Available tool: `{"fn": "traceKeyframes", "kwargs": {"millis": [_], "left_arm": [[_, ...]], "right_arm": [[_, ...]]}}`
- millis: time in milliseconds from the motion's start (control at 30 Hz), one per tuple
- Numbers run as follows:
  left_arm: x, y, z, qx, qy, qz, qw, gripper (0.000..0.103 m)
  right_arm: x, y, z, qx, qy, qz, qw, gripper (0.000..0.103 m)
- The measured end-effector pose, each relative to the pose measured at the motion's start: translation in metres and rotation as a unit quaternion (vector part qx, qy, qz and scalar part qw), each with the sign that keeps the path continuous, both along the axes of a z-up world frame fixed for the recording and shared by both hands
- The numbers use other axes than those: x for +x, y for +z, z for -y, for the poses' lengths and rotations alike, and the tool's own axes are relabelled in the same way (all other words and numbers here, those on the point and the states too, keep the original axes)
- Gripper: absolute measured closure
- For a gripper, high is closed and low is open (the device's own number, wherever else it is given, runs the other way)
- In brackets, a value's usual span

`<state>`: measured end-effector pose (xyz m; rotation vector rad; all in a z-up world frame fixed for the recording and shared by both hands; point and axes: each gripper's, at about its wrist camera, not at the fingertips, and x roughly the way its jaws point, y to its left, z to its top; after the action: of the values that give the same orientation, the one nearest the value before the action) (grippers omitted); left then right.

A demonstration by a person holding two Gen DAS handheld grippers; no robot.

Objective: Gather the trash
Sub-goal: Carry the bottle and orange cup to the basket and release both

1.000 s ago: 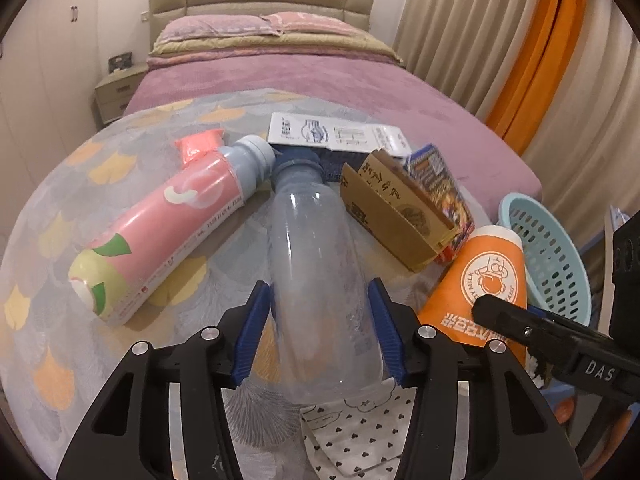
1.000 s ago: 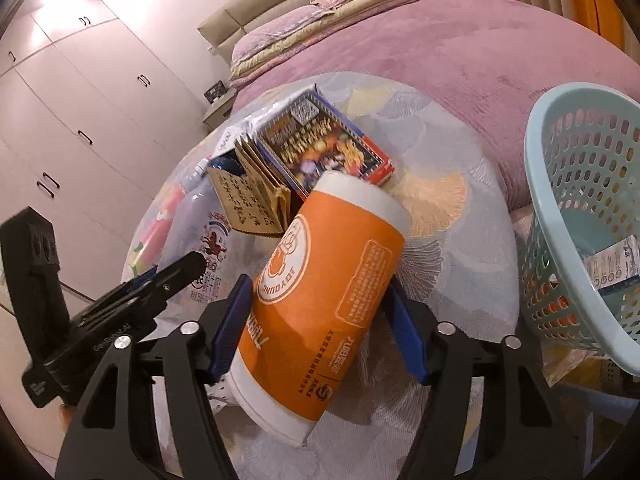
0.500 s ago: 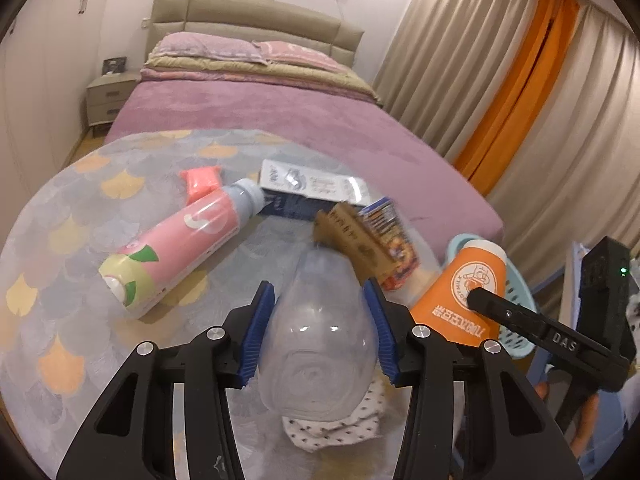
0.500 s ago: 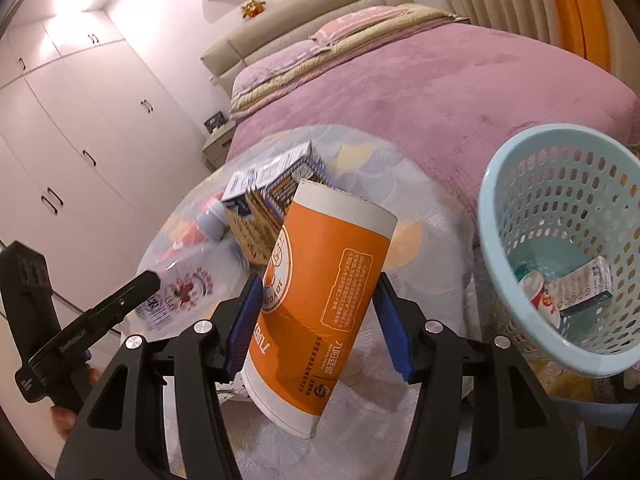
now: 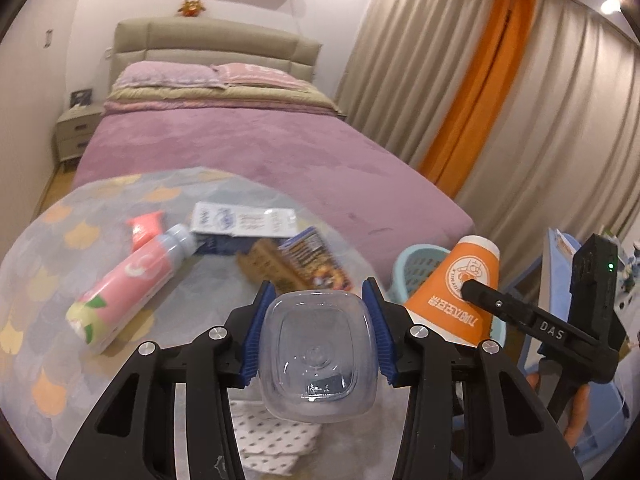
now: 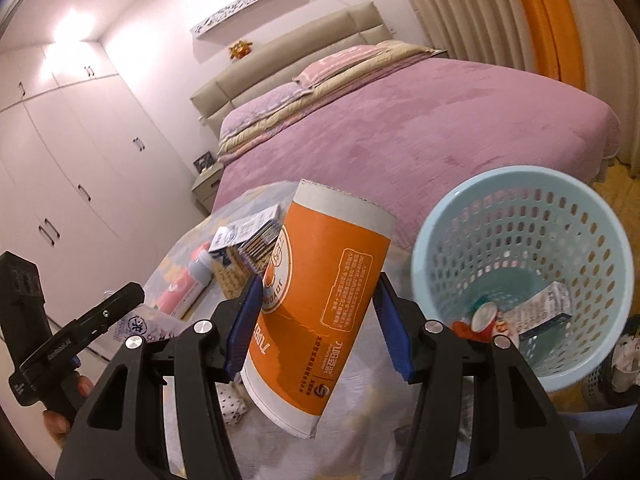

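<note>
Closest to the left wrist camera, the left gripper pinches a clear plastic bottle between its blue pads, which have just been closing on it; the bottle's base faces the lens, so its long axis runs away along the fingers. In the right wrist view, the right gripper clamps an orange paper cup across its body, the pads pressing both sides, its jaws having narrowed slightly onto it; the cup leans with its white rim up and away. Just beside that cup, to the right and lower, stands the pale blue basket, mouth open toward the camera, with a few pieces of rubbish already at its bottom. The basket lies nearer the right hand than the left, so the cup looks likely to go in first, needing only a short carry rightward over the rim. Farther off, on the patterned round table, a pink bottle lies on its side beside a white carton and a brown paper packet. Behind it is the purple bed.
</note>
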<state>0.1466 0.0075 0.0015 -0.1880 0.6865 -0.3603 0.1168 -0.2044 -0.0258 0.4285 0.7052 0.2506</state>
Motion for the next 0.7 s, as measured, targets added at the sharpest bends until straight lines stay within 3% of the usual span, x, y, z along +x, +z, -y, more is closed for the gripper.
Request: {"fn": "traceKeyframes", "kwargs": {"millis": [300,433,700], "left_arm": [[0.018,0.024,0.067,0.018,-0.057,0.022,0.998,0.06],[0.03,0.027,0.104,0.02,-0.079,0.021,0.9964,0.06],[0.063,0.008,0.177,0.019,-0.117,0.0,0.9929,0.06]], "right_arm": [[-0.006,0.003,0.056,0.005,-0.059,0.007,0.998,0.05],[-0.011,0.003,0.086,-0.018,-0.111,0.009,0.994,0.05],[-0.015,-0.014,0.131,-0.041,-0.181,-0.01,0.982,0.05]]}}
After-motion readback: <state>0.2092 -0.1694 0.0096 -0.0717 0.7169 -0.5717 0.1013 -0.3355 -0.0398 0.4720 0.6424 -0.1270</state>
